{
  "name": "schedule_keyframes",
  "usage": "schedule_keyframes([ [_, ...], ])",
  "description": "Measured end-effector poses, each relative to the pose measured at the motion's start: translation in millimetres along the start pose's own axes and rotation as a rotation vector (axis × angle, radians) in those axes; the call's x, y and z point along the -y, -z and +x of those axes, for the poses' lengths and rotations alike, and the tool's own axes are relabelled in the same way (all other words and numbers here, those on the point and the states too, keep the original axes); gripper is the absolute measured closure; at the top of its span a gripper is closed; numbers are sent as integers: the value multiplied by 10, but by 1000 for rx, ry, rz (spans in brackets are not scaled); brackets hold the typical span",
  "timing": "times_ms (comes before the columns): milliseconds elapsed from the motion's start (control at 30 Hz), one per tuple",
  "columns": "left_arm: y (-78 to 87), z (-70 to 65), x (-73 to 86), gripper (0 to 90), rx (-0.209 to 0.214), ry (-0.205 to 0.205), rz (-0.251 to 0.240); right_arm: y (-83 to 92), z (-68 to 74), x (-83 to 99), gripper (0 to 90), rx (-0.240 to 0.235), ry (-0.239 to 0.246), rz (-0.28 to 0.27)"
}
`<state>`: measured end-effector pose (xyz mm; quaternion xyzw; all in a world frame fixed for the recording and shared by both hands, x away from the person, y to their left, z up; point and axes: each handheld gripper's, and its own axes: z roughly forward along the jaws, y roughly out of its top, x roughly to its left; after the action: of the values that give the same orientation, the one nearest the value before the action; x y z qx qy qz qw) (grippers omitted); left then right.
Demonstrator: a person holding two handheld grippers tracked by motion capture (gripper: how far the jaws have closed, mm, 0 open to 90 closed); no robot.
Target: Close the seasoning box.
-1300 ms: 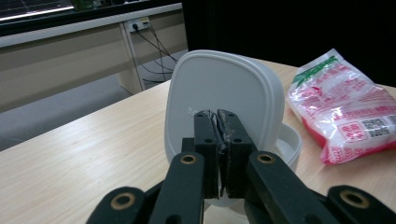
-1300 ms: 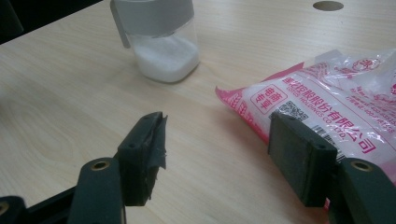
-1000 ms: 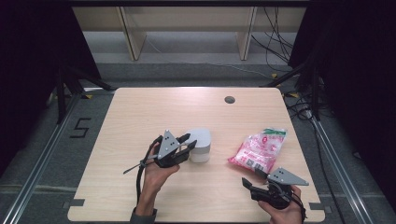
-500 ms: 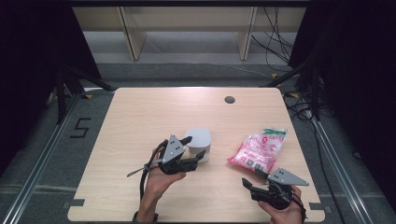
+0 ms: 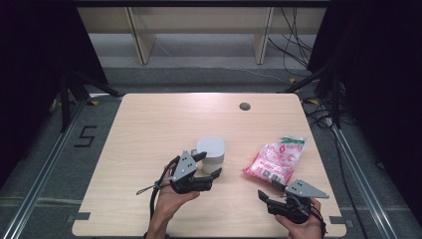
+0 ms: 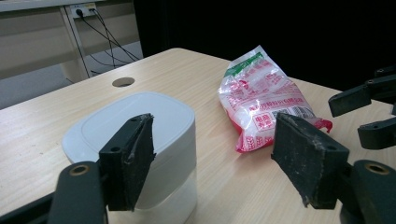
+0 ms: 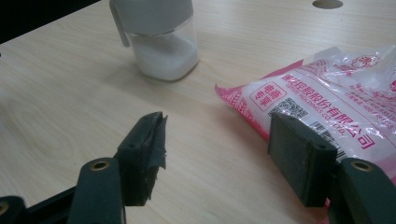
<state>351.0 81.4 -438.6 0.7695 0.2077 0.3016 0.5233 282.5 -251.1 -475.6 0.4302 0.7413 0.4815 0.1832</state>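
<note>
Hands at near edge of surface (image 5: 149,129), one set of tongs each. Right tongs (image 5: 264,197) lowest in the high view, near right corner, spread wide, nothing between the jaws, pointing left toward mid-surface. In right gripper view, right tongs (image 7: 217,154) over bare wood, right jaw just in front of pink bag (image 7: 336,102), not pinching it; contact with film cannot tell. Right hand (image 5: 298,224) wrapped round the body, grey three-cornered plate on top.

Left tongs (image 5: 208,164) a bit farther in, left of centre, jaws just been opening, now spread, one jaw beside the near side of white container (image 5: 210,154), other jaw out over bare wood to its right. In left gripper view, left tongs (image 6: 215,154) with left pad overlapping container's side below the lid, not pressing as far as visible; container off to the left of the gap, not squarely between jaws. Left hand (image 5: 171,199) underneath, cable trailing to the left.

White container (image 6: 140,140) upright on surface, rounded-square white lid, clear lower body with white grains inside, seen in right gripper view (image 7: 159,42). Pink bag (image 5: 276,159) lying flat right of container, well apart from it, green-white top end pointing away, barcode end toward right tongs.

Farther back: round cable hole (image 5: 244,106) near far edge of surface. Beyond that, floor with cables (image 5: 293,45) and pale shelf legs (image 5: 139,35).
</note>
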Motion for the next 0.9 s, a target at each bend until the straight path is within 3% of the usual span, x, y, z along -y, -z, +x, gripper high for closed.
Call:
schedule_keyframes([
  [33, 1, -5, 6, 284, 10, -11, -10, 1, -10, -3, 372, 3, 16, -2],
  [133, 13, 6, 17, 280, 22, -63, -10, -1, 8, 0, 372, -2, -8, 2],
  [267, 1, 32, 42, 270, 38, -135, -11, -4, -12, -2, 371, 7, 23, -4],
  [333, -3, 51, 51, 269, 44, -183, -8, -4, -13, -2, 368, 8, 25, -5],
  [367, 1, 72, 49, 268, 42, -228, -7, -4, -13, -2, 368, 7, 24, -5],
  [433, -15, 86, 58, 265, 57, -267, -27, 4, 4, 0, 365, 3, 1, 18],
  [533, 0, 109, 41, 247, 53, -341, -11, 0, 9, 2, 357, 2, -2, 20],
  [733, 0, 94, 61, 229, 76, -371, -17, -1, 14, 3, 353, -2, -7, 19],
  [767, 4, 83, 76, 224, 78, -356, -16, -4, -10, 0, 353, -4, 18, 14],
  [833, 14, 19, 128, 217, 77, -260, -16, -6, -13, 1, 351, -3, 20, 12],
  [867, 26, -348, 242, 209, 91, 274, -16, -7, -14, 1, 350, -3, 20, 12],
  [900, 27, -358, 248, 201, 101, 283, -15, -8, -13, 2, 350, -5, 18, 13],
])
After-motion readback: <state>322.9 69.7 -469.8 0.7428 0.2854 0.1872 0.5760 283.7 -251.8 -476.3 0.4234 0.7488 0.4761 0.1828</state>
